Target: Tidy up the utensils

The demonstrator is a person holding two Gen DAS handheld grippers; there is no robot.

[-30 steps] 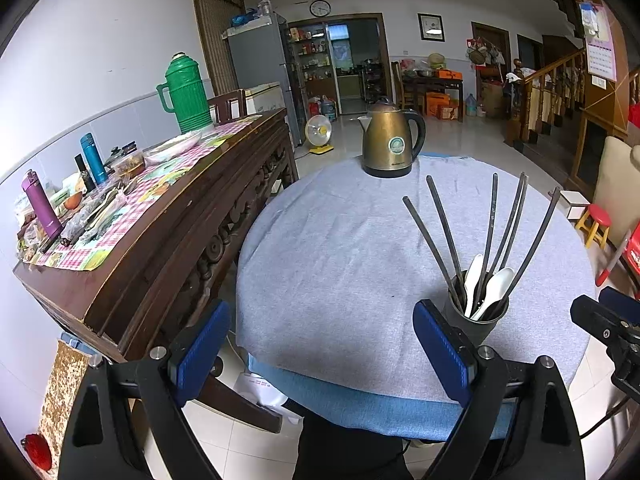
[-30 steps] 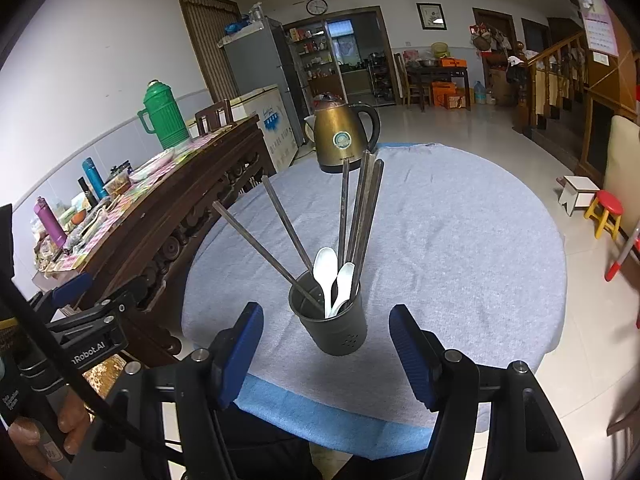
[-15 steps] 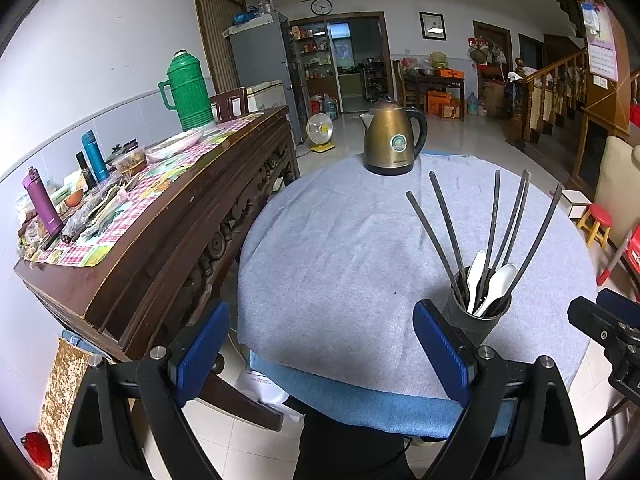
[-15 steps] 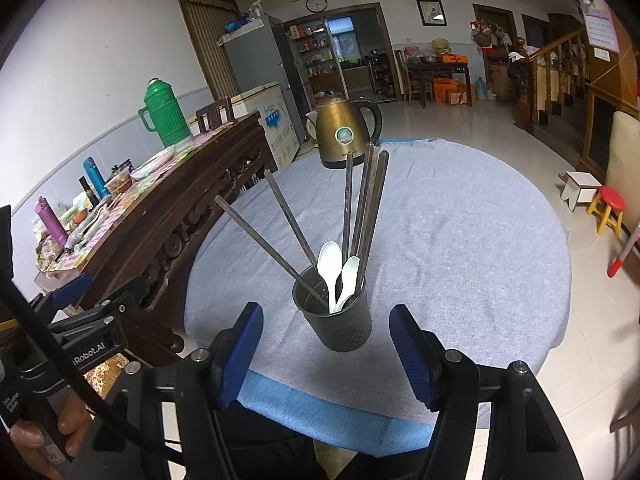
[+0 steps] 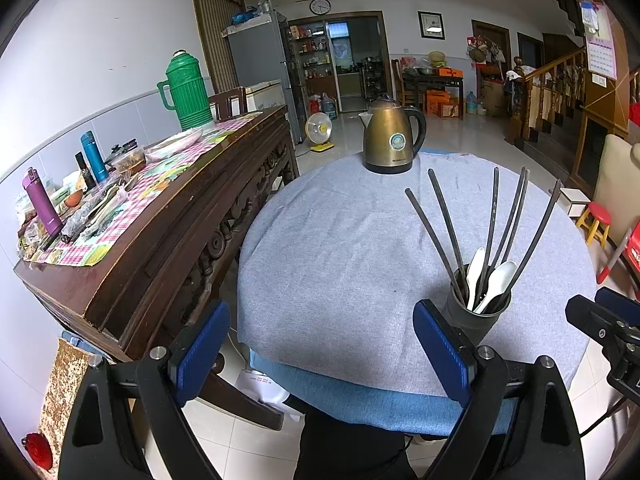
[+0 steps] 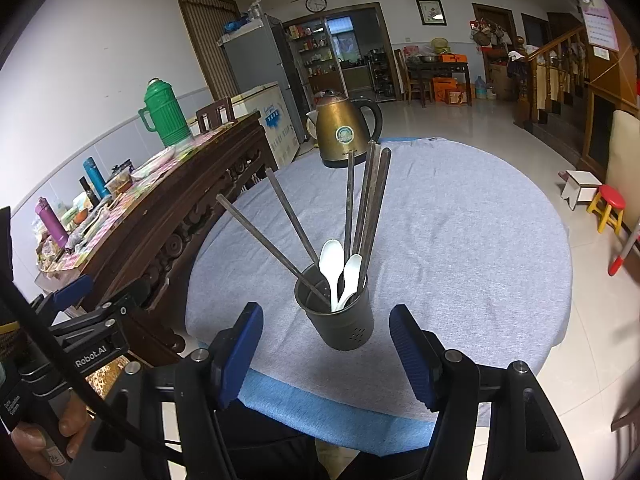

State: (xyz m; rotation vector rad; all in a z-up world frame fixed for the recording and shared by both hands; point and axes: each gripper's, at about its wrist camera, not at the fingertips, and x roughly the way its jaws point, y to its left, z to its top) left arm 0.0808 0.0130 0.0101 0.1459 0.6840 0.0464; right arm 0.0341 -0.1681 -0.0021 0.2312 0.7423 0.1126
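My right gripper (image 6: 326, 354) hangs released, jaws wide and empty; left gripper (image 5: 322, 354) likewise. The holder (image 6: 335, 312) sits just ahead on the round table (image 6: 460, 240), chopsticks (image 6: 370, 208) and white spoons (image 6: 332, 264) standing inside (apparently sorted). Next: reach in, or finish. Nothing has shifted over the past second.

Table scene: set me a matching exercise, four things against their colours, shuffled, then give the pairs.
Things:
1. kettle
2. spoons
3. thermos jug
4. holder cup

Colours:
A. white
B. dark grey
C. bronze-gold
D. green

Pairs: 1-C, 2-A, 3-D, 4-B
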